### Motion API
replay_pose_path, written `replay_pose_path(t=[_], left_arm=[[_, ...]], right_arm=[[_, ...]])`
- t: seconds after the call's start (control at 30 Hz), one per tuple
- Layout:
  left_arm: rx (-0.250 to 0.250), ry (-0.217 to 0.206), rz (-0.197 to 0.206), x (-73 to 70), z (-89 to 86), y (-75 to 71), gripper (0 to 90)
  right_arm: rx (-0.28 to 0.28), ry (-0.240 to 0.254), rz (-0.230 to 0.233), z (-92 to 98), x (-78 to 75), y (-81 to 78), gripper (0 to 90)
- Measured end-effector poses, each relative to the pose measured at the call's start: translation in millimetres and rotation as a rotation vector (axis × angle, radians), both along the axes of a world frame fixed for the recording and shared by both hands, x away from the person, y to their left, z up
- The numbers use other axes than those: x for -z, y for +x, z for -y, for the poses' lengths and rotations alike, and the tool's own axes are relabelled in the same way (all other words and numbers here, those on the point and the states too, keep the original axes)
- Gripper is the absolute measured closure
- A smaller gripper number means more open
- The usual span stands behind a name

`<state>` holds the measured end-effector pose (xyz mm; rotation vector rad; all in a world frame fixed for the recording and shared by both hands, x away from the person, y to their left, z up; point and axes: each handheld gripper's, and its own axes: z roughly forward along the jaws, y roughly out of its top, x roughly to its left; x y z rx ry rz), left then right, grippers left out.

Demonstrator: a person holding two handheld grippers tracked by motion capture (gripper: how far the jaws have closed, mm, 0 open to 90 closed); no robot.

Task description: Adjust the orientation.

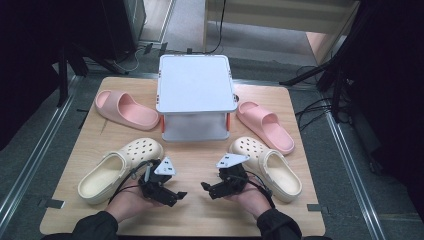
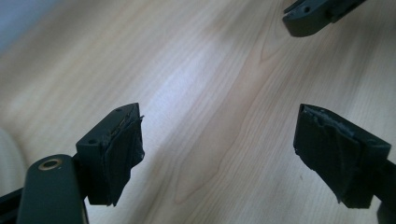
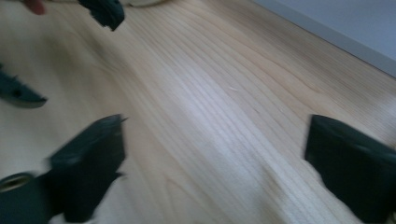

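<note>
Holding two grippers low over the wooden table [image 1: 200,220] at the bottom centre of the high view, I am pointing their tips inward at each other. Left gripper [image 1: 176,196]: I am keeping its jaws spread apart with only bare wood between them, as the left gripper view [image 2: 219,149] shows. Right gripper [image 1: 206,189]: I am likewise carrying it wide apart and gripping nothing, the grain running between the jaws in the right gripper view [image 3: 215,163]. Left cream clog [image 1: 117,170]: lying in the lower left of the high view, just beside my left gripper. Right cream clog [image 1: 272,167]: lying lower right, close against my right hand [image 1: 247,197]. Left pink slide [image 1: 125,109]: resting upper left on the table. Right pink slide [image 1: 265,125]: resting right of centre. White box [image 1: 195,95]: standing at the middle top of the table, between the two slides.
</note>
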<state>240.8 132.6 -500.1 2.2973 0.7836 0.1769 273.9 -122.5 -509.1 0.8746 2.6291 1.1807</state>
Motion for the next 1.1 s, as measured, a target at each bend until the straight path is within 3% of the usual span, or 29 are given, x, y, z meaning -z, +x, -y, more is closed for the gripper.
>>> replay_pose_path(t=[0.03, 0.13, 0.27, 0.4, 0.53, 0.63, 0.73, 0.83, 0.97, 1.1], left_arm=[[-0.007, -0.001, 0.008, -2.9, -2.1, -0.8, 18.5], [-0.013, -0.007, 0.005, -10.0, -10.2, -2.1, 28.8], [-0.040, 0.005, -0.025, -15.5, -18.0, -1.0, 35.0], [-0.046, -0.019, -0.017, -19.2, -22.6, 0.7, 40.2], [-0.020, -0.043, -0.014, -19.9, -25.5, -0.7, 50.3], [-0.017, -0.046, -0.013, -20.4, -26.1, -1.1, 51.6], [-0.025, -0.040, -0.008, -24.4, -27.5, 0.1, 52.3], [-0.036, -0.051, -0.037, -29.1, -29.6, 3.1, 55.1], [-0.028, -0.053, -0.010, -32.4, -34.2, 3.4, 51.0], [-0.063, -0.068, -0.031, -36.5, -39.2, 4.2, 51.7]], right_arm=[[-0.008, 0.022, -0.034, 1.4, -2.1, 0.1, 14.0], [-0.024, 0.025, -0.077, 3.3, -6.1, -0.6, 13.7], [-0.047, 0.027, -0.083, 4.0, -12.3, -5.4, 16.0], [-0.040, 0.019, -0.108, 6.5, -18.5, -7.4, 31.3], [-0.028, 0.031, -0.100, 8.3, -21.4, -5.8, 39.3], [-0.032, 0.038, -0.082, 8.0, -20.7, -6.5, 41.1], [-0.056, 0.007, -0.046, 5.9, -19.6, -9.0, 45.0], [-0.051, -0.020, -0.079, 3.3, -21.7, -8.5, 45.7], [-0.050, -0.044, -0.076, 4.8, -23.3, -8.9, 45.6], [-0.046, -0.028, -0.082, 7.1, -25.1, -8.5, 44.9]])
